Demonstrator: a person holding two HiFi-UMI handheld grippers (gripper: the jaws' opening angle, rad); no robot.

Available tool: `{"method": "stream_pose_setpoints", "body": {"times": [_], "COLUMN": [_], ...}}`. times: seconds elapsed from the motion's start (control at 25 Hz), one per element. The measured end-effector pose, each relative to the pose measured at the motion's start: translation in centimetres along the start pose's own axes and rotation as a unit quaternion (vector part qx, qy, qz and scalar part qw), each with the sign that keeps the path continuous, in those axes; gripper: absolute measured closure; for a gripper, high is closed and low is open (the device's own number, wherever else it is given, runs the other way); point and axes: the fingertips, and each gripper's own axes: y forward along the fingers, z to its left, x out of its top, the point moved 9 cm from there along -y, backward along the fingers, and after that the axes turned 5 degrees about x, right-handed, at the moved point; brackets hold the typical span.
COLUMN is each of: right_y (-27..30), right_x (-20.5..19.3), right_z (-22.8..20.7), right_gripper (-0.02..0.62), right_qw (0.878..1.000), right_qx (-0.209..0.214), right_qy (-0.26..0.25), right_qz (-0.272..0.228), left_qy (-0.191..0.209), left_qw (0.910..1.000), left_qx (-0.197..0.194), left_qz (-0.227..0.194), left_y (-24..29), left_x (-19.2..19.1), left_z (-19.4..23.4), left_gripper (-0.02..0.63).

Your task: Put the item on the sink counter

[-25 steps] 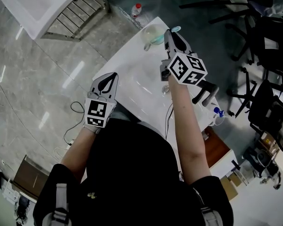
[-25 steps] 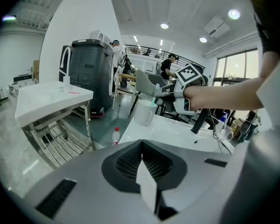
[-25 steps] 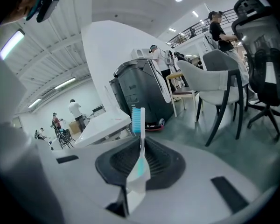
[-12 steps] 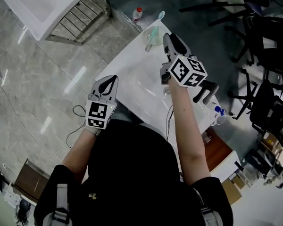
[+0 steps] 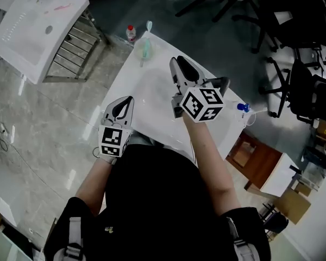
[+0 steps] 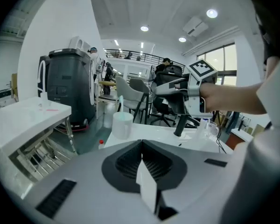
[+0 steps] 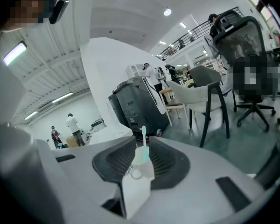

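Observation:
A translucent cup with a toothbrush (image 5: 144, 48) stands upright on the far corner of the white sink counter (image 5: 152, 99). My right gripper (image 5: 177, 62) hovers over the basin, a short way back from the cup, its jaws together and empty. In the right gripper view the cup (image 7: 142, 160) stands straight ahead past the jaw tips (image 7: 144, 148). My left gripper (image 5: 125, 100) hangs at the counter's near left edge, shut on nothing. The left gripper view shows its closed tips (image 6: 141, 143), the cup (image 6: 122, 124) and the right gripper (image 6: 164, 88).
A black faucet (image 5: 220, 83) rises at the counter's right side, with a small blue-capped item (image 5: 241, 107) past it. On the floor beyond the cup stands a red-capped bottle (image 5: 131, 33). A second white sink unit (image 5: 41, 29) is at the upper left, office chairs (image 5: 293, 64) at the right.
My right gripper has drawn back from the cup, which stays on the far corner. The head view has swung, so the counter sits more to the left. The left gripper has hardly moved.

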Motion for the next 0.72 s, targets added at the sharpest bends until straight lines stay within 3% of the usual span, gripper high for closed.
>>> {"method": "stream_pose_setpoints", "body": {"times": [0.32,0.72], "right_y": [-9.9,-24.6], "right_x": [1.1,0.5], "right_z": [-0.5,-2.9], "right_gripper": [0.504,0.52], "right_qw": [0.998,0.986], "right_qx": [-0.025,-0.123], "right_qy": [0.0,0.013], "right_qz": [-0.052,-0.114], "left_qy": [0.06,0.118], "left_qw": [0.995,0.9772], "left_qx": [-0.077,-0.174], "left_qz": [-0.021,-0.028], "left_y": [2.3,4.0], "left_x": [3.8,7.6], "left_z": [-5.3,-13.9], "left_gripper": [0.583,0.583]}}
